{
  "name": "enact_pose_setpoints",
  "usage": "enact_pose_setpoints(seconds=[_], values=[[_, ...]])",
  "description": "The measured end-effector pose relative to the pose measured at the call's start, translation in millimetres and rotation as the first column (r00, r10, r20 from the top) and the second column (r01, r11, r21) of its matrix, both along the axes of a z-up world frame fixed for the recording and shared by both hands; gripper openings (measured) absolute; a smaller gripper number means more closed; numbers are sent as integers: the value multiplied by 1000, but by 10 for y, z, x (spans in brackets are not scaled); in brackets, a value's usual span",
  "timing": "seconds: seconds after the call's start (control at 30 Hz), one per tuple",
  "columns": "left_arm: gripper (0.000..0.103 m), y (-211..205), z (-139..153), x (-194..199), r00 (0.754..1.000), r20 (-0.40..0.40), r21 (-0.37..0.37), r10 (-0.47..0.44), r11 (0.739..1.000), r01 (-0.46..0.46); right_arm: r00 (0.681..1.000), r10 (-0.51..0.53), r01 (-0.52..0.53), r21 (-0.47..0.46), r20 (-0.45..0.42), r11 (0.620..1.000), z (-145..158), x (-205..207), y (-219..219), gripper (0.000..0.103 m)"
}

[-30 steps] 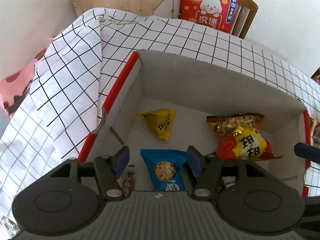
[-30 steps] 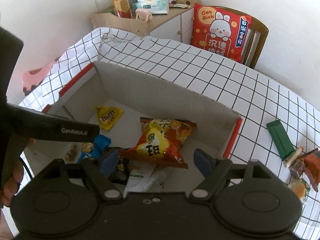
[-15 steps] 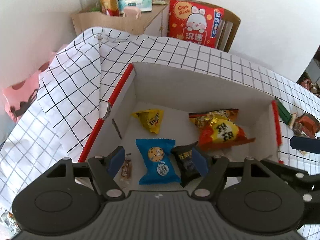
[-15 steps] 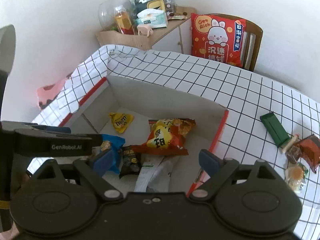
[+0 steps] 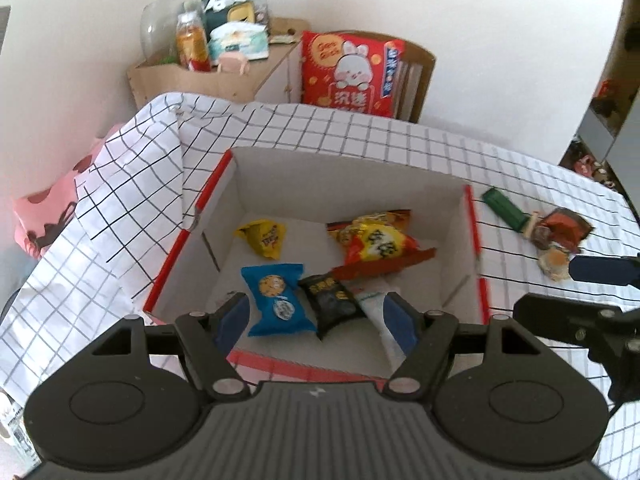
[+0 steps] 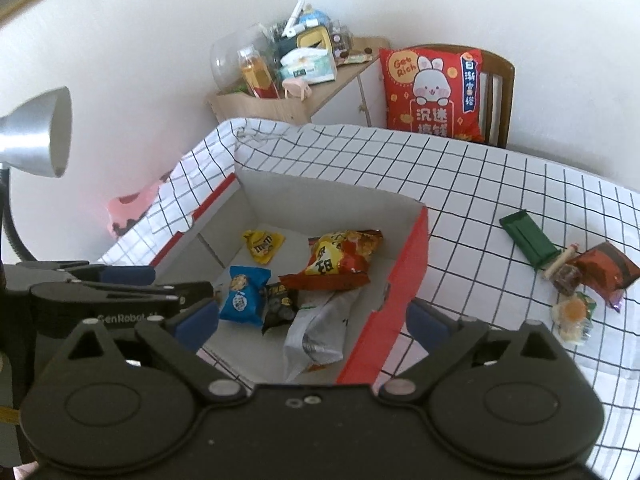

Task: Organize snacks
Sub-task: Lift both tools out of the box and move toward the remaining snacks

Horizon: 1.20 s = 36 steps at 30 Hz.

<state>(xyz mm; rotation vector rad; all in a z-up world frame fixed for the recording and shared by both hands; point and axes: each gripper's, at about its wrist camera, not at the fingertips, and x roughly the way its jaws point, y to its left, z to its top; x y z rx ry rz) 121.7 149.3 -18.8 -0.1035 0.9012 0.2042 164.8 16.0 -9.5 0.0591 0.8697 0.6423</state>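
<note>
Both grippers have pulled up and back from the box [image 5: 348,168], so more of the table [image 6: 460,184] shows now. That likely means a new snack comes next. The left gripper [image 5: 316,320] and right gripper [image 6: 312,320] are wide open and hold nothing. Loose snacks [image 6: 588,276] wait at 3 o'clock, well apart from the jaws.

Both claws, left [image 5: 316,320] and right [image 6: 314,320], have pulled up and back from the box [image 6: 412,248]. Jaws unchanged, wide apart. Loose snacks [image 6: 576,280] now in view on the counter [image 6: 480,184].
</note>
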Motion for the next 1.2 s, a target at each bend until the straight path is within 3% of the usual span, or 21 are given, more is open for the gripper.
enact_pose_setpoints(seconds=[0.17, 0.23, 0.33, 0.7, 0.8, 0.87, 1.2], values=[[74, -265, 118, -183, 999, 34, -18, -41, 999, 41, 1000, -17, 17, 34, 5, 999, 55, -166, -309, 103], [83, -376, 149, -222, 997, 48, -26, -56, 998, 57, 1000, -25, 25, 39, 11, 999, 61, -225, -440, 103], [83, -571, 179, -267, 994, 63, -43, -90, 995, 92, 999, -43, 43, 48, 15, 998, 64, -297, -667, 103], [88, -1325, 114, -200, 977, 83, -123, -195, 971, 204, 982, -184, 182, 51, 39, 982, 13, -417, -1630, 103], [101, -1540, 66, -127, 974, 93, -148, -208, 964, 220, 974, -223, 222, 37, 38, 974, -33, -380, -1862, 103], [103, -1676, 39, -67, 972, 106, -155, -211, 962, 226, 968, -249, 248, 25, 40, 968, -64, -339, -2003, 103], [103, -2273, -115, 382, 970, 109, -93, -218, 969, 229, 952, -292, 295, -25, 94, 955, -119, 73, -2424, 103]])
